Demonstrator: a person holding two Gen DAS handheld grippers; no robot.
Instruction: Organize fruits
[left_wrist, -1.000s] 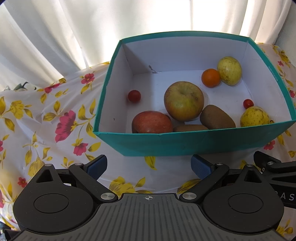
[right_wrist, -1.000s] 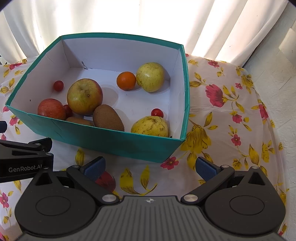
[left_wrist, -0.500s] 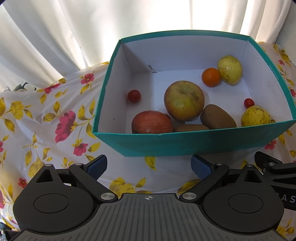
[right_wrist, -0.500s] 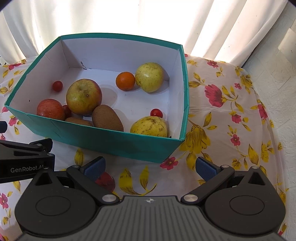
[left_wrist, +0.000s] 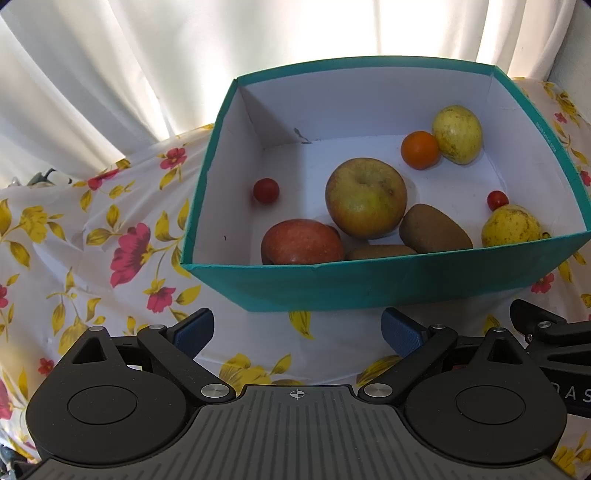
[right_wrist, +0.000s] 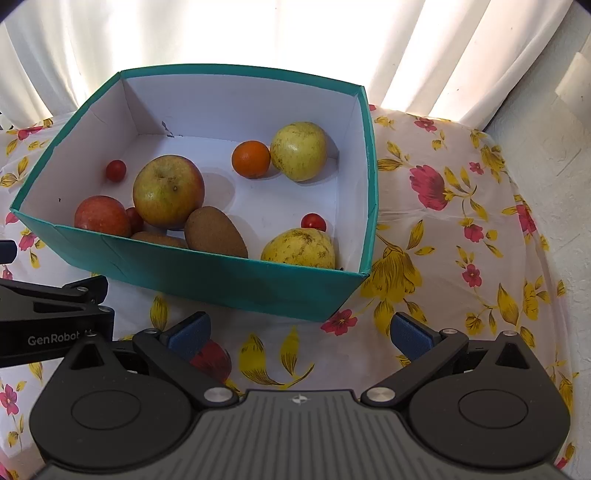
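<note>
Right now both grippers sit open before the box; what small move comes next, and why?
Probably ease the right gripper forward over the teal box wall toward the near yellow fruit: both grippers are empty, and that fruit lies closest.

A white cloth (left_wrist: 92, 206) printed with red flowers and yellow leaves is covering the surface and creasing at the left, while pale curtains (right_wrist: 258, 33) are hanging behind it, glowing with daylight, and a textured white wall (right_wrist: 554, 155) is showing at the right.
</note>
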